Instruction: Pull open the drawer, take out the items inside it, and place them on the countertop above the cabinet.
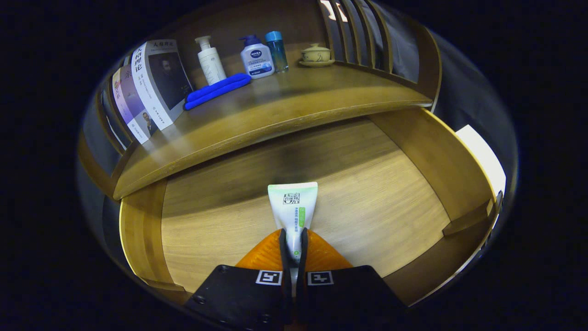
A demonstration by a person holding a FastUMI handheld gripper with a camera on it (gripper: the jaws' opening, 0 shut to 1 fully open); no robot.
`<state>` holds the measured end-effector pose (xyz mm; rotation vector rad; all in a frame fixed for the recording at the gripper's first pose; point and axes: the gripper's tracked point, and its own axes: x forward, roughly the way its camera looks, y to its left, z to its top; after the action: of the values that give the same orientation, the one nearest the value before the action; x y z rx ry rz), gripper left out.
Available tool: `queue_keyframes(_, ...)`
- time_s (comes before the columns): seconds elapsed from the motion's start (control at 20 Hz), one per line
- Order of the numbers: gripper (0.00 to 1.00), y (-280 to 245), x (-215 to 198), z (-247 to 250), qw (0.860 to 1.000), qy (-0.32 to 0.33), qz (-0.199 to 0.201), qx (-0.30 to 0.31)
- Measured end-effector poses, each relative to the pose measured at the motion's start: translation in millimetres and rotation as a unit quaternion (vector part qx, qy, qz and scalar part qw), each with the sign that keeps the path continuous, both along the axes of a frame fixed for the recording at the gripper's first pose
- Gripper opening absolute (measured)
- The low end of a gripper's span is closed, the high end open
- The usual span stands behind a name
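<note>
we had the gripper (292,241) closed down to a thin slit on the tube (293,207), both fingers pressing its sides near the lower end, while the flat crimped end stuck out ahead of the fingers over the floor of the open drawer (367,202). whether the tube rested on the wood or hung just above it, we could not tell. we judged the tube light and soft-walled, the sort that dents and squirms if squeezed hard, with a glossy skin that could slip. so a hold across the fuller, rounder part near the cap seemed safer to us than one on the thin crimp, and moderate pressure seemed enough. the drawer held nothing else that we could see. the countertop (294,103) lay beyond and above, with books (154,82) at one side, a blue cloth (217,90), three bottles (256,57) and a lidded cup (315,54) at the back, leaving bare wood near its front edge where we thought the tube could go.
</note>
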<state>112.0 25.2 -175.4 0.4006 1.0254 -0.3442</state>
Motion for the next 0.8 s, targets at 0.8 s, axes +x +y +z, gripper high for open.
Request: queue_keyframes(0.8, 0.06, -29, -13, 75, 0.991, -0.090, -0.100, 0.017)
